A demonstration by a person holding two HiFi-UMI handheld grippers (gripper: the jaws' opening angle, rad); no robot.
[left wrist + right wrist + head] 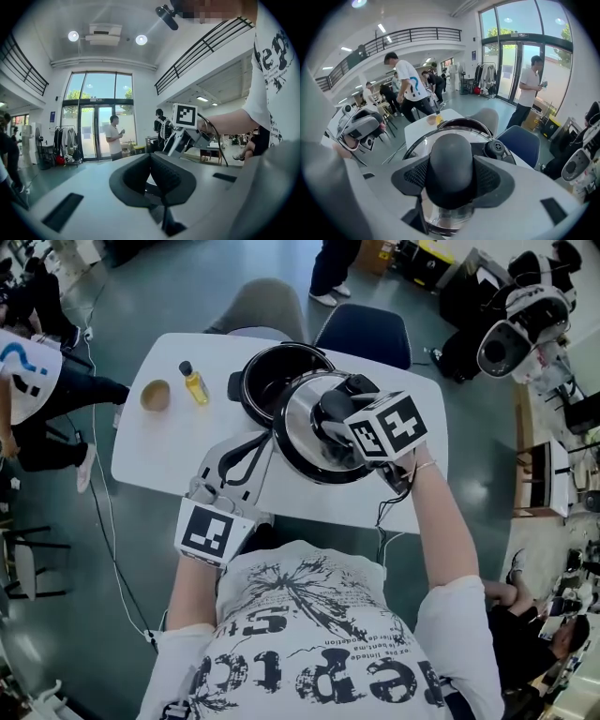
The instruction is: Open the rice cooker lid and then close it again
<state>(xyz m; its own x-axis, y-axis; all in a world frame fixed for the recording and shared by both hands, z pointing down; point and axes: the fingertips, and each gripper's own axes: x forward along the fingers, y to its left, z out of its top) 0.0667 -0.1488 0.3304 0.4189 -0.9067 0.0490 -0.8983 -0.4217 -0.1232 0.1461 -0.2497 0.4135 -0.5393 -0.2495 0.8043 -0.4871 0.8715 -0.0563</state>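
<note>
Gripping the black knob point(335, 406) of the lid point(305, 442), the right tongs point(339, 418) hold it over the near-right side of the rice cooker point(272, 371) in the head view. The lid is a round disc of glass with a bright steel rim. It sits tilted, off the cooker's mouth, with its knob pointing up and toward the person. The cooker's dark round bowl shows open on the far-left side. It stands near the middle of the white counter point(169, 451). A small yellow bottle point(194, 383) and a small tan bowl point(155, 395) stand to its left, apart from it. The left tongs point(246, 457) lie low at the counter's near edge, pointing toward the cooker.

In the left gripper view the left tongs point(150, 161) are closed, ribbed pad against ribbed pad, with nothing between them. They aim upward into the hall. The right tongs' marker cube point(184, 116) shows beyond them, and a person point(114, 137) stands by glass doors point(89, 126).

In the right gripper view the right tongs point(451, 176) clamp the rounded knob point(451, 154) from both sides. The knob's long axis runs straight toward the camera. The lid's rim point(417, 140) curves round behind it, with a black vent point(494, 148) at the right. The cooker's rim point(464, 123) rises past the lid.
</note>
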